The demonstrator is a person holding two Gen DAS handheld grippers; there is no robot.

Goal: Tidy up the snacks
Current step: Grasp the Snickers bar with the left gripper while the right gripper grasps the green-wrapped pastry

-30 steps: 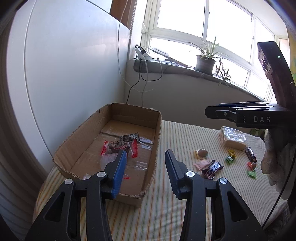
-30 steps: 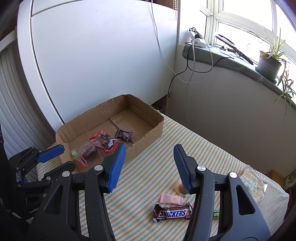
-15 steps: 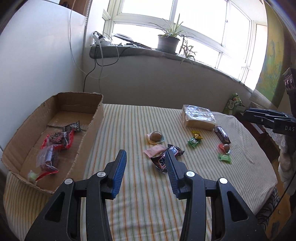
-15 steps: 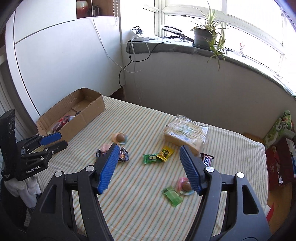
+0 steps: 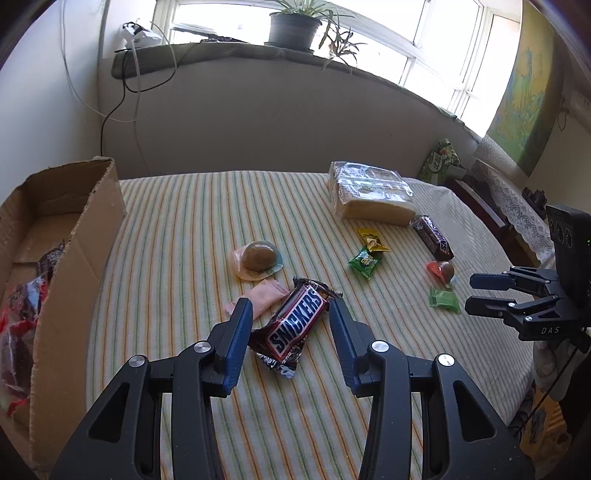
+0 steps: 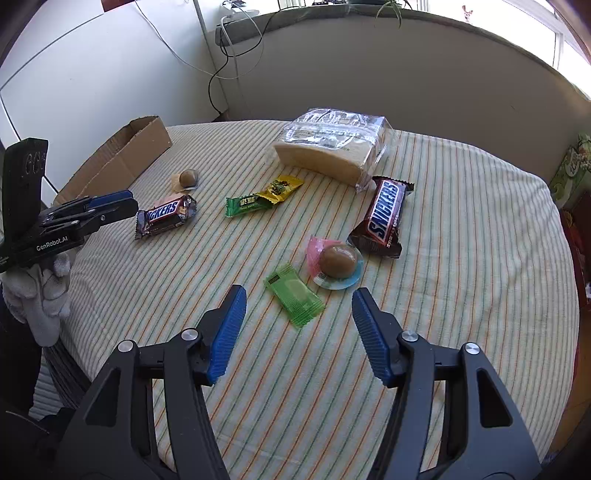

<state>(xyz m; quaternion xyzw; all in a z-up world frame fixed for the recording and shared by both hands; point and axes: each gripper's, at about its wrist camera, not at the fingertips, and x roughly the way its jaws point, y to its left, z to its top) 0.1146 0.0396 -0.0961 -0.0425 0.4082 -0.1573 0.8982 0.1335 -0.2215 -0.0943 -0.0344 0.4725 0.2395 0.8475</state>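
Observation:
My left gripper (image 5: 291, 317) is open, its fingers either side of a Snickers bar (image 5: 295, 325) that lies on the striped tablecloth, not closed on it. A pink wrapper (image 5: 262, 299) and a brown sweet on a round wrapper (image 5: 258, 258) lie just beyond. The cardboard box (image 5: 74, 258) at the left holds red-wrapped snacks (image 5: 18, 317). My right gripper (image 6: 297, 317) is open, just short of a green packet (image 6: 295, 295) and a brown sweet on pink and blue wrapping (image 6: 336, 262). A second Snickers bar (image 6: 384, 218) lies to the right.
A clear bag of bread (image 6: 332, 147) sits at the back of the table. Green and yellow candy packets (image 6: 262, 195) lie mid-table. The table edge (image 6: 569, 295) curves close on the right. A wall and a windowsill with a plant (image 5: 295, 26) stand behind.
Both grippers swung away from the box and came down toward the table. The left now straddles a Snickers bar; the right sits close over the green packet.

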